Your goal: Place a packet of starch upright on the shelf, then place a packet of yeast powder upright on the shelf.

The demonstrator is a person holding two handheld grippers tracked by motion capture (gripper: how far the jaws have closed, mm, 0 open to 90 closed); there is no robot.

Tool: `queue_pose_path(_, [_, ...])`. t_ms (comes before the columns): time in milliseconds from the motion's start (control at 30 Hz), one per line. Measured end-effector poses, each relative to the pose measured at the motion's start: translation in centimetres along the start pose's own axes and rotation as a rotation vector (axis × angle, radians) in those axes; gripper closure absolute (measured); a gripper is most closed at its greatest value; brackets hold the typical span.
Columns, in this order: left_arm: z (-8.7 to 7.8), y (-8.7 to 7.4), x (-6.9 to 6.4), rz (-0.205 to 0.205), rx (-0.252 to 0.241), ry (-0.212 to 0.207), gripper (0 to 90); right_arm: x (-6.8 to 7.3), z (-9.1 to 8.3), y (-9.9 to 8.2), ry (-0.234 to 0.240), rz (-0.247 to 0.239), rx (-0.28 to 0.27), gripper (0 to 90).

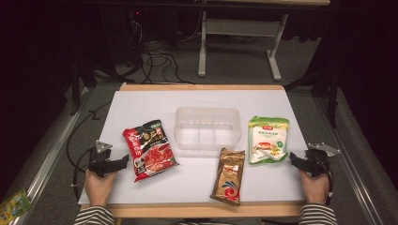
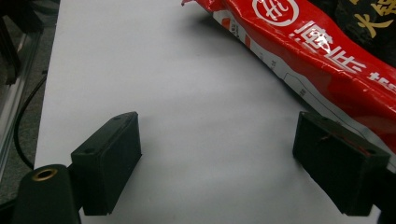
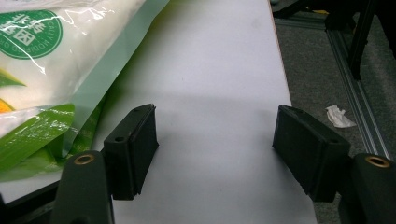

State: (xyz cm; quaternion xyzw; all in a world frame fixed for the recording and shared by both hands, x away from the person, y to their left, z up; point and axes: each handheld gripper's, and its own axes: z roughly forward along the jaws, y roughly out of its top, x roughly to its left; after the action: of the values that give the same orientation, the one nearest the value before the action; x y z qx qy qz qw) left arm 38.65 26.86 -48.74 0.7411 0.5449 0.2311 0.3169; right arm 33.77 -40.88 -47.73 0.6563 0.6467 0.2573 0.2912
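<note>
left gripper [image 1: 123, 161]: at tabletop's left edge, fingers [image 2: 108, 161] wide apart, nothing held, only bare tabletop between them
red bag [image 1: 150, 150]: flat on tabletop, just right of left gripper, not touched; in left gripper view it runs past the right-hand finger
tabletop [image 1: 141, 105]: white, wood-edged
bin [image 1: 208, 127]: clear plastic, at center back, nothing in it, apart from all three bags
gold bag [image 1: 228, 175]: flat near front edge, in front of bin, slightly tilted
green bag [image 1: 268, 139]: flat, right of bin, just left of right gripper, not touched
right gripper [image 1: 294, 158]: at tabletop's right edge, fingers [image 3: 133, 149] wide apart, nothing held, green bag's edge beside the left-hand finger
</note>
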Motion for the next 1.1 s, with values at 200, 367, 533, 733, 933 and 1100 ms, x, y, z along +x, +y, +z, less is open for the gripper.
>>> queue_pose_path(200, [0.0,0.0,0.0,-0.001,0.002,-0.001,15.5,-0.1,0.0,0.1,0.002,-0.005,0.003,30.7])
queue_pose_path(367, [0.0,0.0,0.0,-0.001,0.001,-0.001,15.5,-0.1,0.0,0.1,0.006,0.007,0.007,30.7])
queue_pose_path(533, [0.0,0.0,-0.1,0.003,-0.005,0.004,15.8,0.0,0.0,0.1,0.004,0.0,0.004,31.2])
queue_pose_path(733, [0.0,0.0,0.0,0.004,-0.003,0.0,16.6,-0.1,0.0,0.2,0.007,-0.003,0.011,31.2])
queue_pose_path(933, [0.0,0.0,-0.1,0.004,-0.006,0.002,16.7,-0.7,-1.1,0.4,0.011,0.023,-0.035,32.9])
queue_pose_path(1100, [0.0,0.0,0.0,0.003,-0.004,0.0,16.8,-0.9,-1.9,0.7,0.043,0.048,-0.056,33.1])
